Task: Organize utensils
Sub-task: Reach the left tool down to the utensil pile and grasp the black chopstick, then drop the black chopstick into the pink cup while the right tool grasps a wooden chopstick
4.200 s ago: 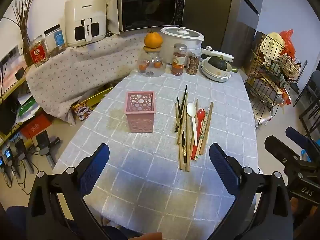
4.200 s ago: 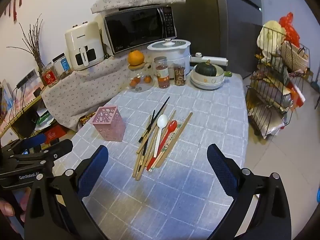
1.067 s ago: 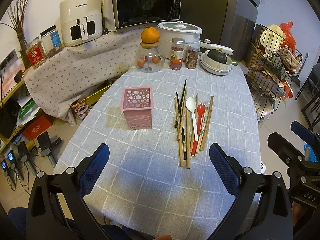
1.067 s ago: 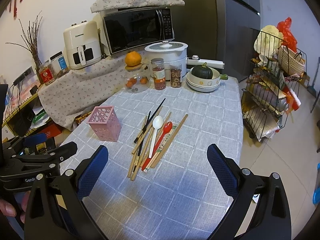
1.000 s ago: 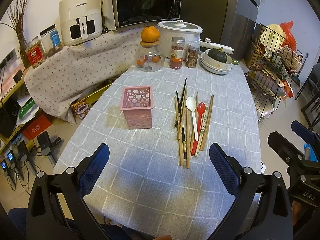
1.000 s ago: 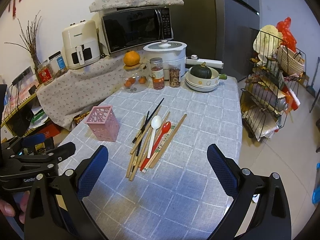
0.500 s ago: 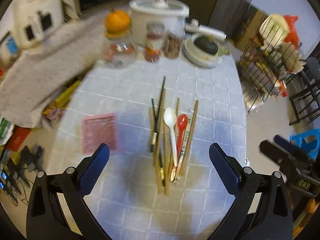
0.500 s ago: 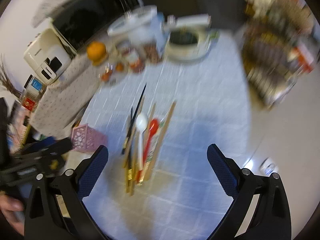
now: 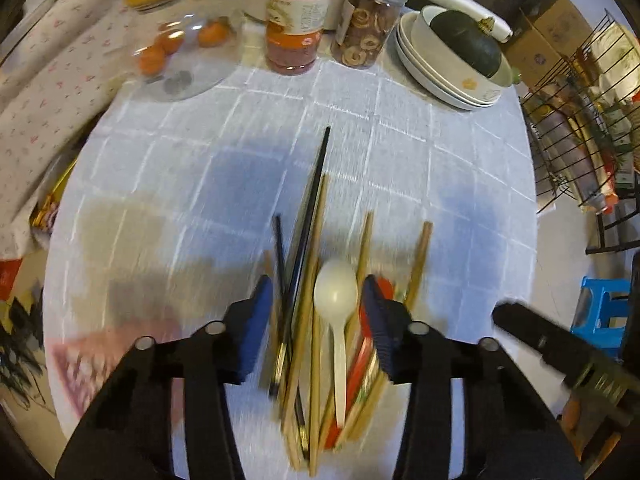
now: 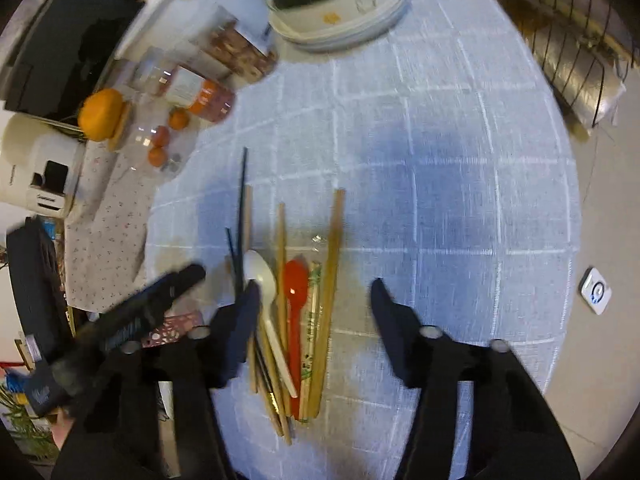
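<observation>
The left gripper [image 9: 318, 304] and right gripper [image 10: 312, 300], jaws just closing yet still spread and gripping nothing, hang over the utensil pile [image 9: 320, 344]. Printing on the sleeved chopsticks [image 10: 310, 344] and red jar [image 9: 298, 20] is unreadable.

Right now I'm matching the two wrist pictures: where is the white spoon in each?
Left wrist: white spoon low centre, bowl between the left gripper fingers.
Right wrist: white spoon left of centre, beside the right gripper's left finger.
Shared landmark: red spoon, next to it.
</observation>
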Available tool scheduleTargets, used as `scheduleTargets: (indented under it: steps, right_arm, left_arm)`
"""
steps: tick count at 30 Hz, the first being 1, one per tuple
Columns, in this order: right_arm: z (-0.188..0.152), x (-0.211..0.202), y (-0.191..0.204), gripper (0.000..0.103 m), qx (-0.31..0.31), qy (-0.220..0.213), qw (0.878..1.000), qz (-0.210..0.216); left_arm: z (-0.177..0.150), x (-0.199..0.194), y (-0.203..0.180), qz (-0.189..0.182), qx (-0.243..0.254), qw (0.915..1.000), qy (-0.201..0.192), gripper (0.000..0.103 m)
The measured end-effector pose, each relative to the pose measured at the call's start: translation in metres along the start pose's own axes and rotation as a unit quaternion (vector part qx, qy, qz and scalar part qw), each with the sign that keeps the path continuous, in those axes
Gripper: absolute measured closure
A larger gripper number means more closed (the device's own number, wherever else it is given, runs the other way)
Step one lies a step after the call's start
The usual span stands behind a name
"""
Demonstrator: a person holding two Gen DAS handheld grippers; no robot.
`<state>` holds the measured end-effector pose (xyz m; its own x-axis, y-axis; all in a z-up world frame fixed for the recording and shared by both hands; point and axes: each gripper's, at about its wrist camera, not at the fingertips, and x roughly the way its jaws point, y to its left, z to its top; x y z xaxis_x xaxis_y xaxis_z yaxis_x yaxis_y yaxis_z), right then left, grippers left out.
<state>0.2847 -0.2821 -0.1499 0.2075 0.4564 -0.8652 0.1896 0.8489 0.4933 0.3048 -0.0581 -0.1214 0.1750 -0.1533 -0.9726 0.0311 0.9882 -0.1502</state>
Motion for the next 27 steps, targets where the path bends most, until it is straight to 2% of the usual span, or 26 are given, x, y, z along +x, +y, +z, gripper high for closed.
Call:
scheduleTargets:
  steps: [3,6,13,17,20,22,23,27]
  right_arm:
    - [0.002,0.006,-0.003,0.058,0.000,0.008,1.000,0.007]
    - [0.005,0.003,-0.005,0.058,-0.002,0.002,1.000,0.012]
    - [0.012,0.007,-0.009,0.058,0.003,0.005,1.000,0.016]
    - [0.014,0.010,-0.011,0.057,0.005,0.005,1.000,0.012]
    - [0.014,0.011,-0.009,0.057,0.003,0.007,1.000,0.015]
    - [0.014,0.009,-0.007,0.057,-0.004,0.005,1.000,0.020]
    - [0.014,0.008,-0.005,0.057,-0.010,0.002,1.000,0.022]
    - [0.016,0.014,-0.013,0.058,-0.020,0.005,1.000,0.008]
  left_arm:
    - [0.014,0.028,0.002,0.014,0.007,0.9996,0.025,0.090]
    - [0.020,0.045,0.010,0.021,0.001,0.9992,0.034,0.101]
    - [0.028,0.057,0.007,0.036,0.019,0.9986,0.033,0.100]
    - [0.030,0.063,0.007,0.064,0.019,0.9966,0.048,0.086]
    - [0.030,0.066,0.005,0.073,0.035,0.9959,0.040,0.085]
    - [0.032,0.067,0.004,0.071,0.040,0.9961,0.035,0.085]
    - [0.033,0.068,0.005,0.076,0.040,0.9959,0.028,0.097]
    - [0.029,0.059,0.004,0.071,0.031,0.9970,0.007,0.098]
